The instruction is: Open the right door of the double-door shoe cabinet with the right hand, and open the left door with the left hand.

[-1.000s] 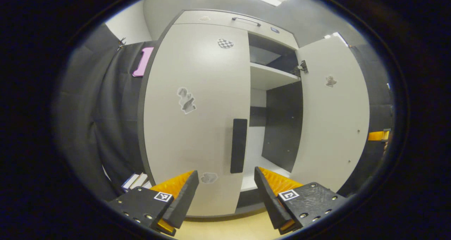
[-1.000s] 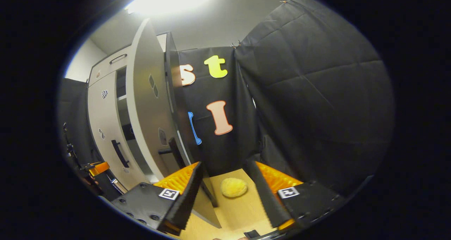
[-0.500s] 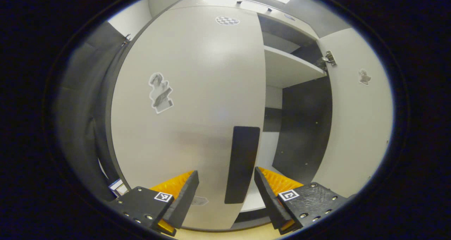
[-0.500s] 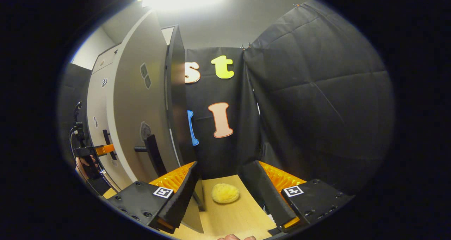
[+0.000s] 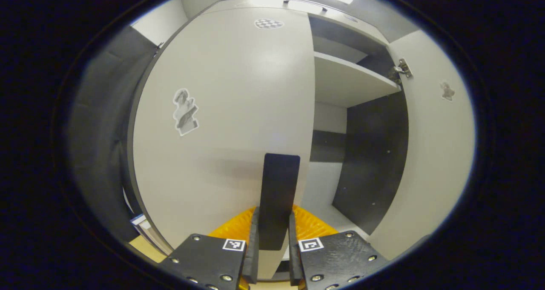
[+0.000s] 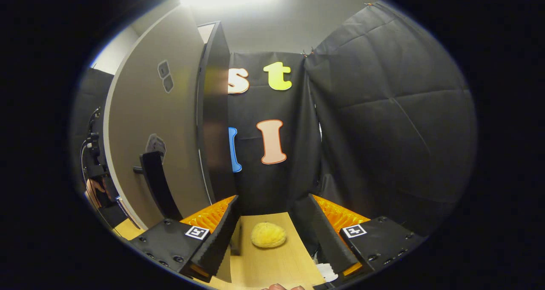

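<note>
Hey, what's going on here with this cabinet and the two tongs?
A person is opening a double-door shoe cabinet with handheld tongs. The right door is already swung wide, showing the shelf inside. The left tongs are shut on the left door's dark handle; the left door looks closed, not yet pulled. The right tongs are open and hold nothing, pointing past the open door at a yellow round thing on the wooden floor.

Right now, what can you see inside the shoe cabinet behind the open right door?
Inside the shoe cabinet, a bare white shelf, a dark side wall and a pale floor panel. The closed left door covers the other half.
</note>
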Action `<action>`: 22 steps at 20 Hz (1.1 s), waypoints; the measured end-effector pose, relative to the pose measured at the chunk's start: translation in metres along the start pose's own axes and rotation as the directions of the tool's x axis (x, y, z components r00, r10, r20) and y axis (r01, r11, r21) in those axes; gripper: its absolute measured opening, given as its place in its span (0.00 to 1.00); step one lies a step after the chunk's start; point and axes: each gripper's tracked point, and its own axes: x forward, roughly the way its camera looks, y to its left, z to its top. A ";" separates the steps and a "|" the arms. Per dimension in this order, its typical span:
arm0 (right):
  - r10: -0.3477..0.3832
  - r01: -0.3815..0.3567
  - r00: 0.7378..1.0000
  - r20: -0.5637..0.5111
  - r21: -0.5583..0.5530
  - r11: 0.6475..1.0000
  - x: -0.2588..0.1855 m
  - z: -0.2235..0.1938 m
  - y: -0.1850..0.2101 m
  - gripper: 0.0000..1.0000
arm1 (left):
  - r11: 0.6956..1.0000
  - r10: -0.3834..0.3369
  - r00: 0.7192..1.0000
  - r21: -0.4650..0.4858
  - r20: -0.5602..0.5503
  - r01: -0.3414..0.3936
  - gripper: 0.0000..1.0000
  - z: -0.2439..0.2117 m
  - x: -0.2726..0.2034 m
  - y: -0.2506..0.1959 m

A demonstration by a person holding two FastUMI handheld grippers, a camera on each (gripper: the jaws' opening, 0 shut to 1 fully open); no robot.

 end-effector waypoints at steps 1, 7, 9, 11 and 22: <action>0.015 -0.015 1.000 -0.004 -0.009 1.000 0.005 -0.001 -0.001 0.98 | 1.000 0.009 1.000 0.013 -0.005 -0.009 0.22 -0.001 -0.001 0.002; 0.097 -0.097 0.995 -0.019 -0.004 0.995 0.025 -0.007 0.008 0.98 | 1.000 0.015 0.999 0.004 -0.036 -0.015 0.14 -0.005 -0.003 0.003; 0.095 -0.095 0.995 -0.004 -0.020 0.995 0.021 -0.003 0.009 0.98 | 1.000 0.010 0.999 -0.004 -0.034 -0.010 0.15 -0.005 -0.003 0.002; 0.089 -0.089 0.996 0.005 -0.018 0.996 0.014 -0.004 0.012 0.98 | 1.000 0.002 0.999 -0.006 -0.038 -0.002 0.15 -0.005 -0.004 0.002; -0.043 0.043 0.999 0.011 0.021 0.999 -0.066 0.005 0.026 0.98 | 0.996 -0.090 0.996 -0.015 -0.011 0.090 0.06 -0.004 -0.009 0.001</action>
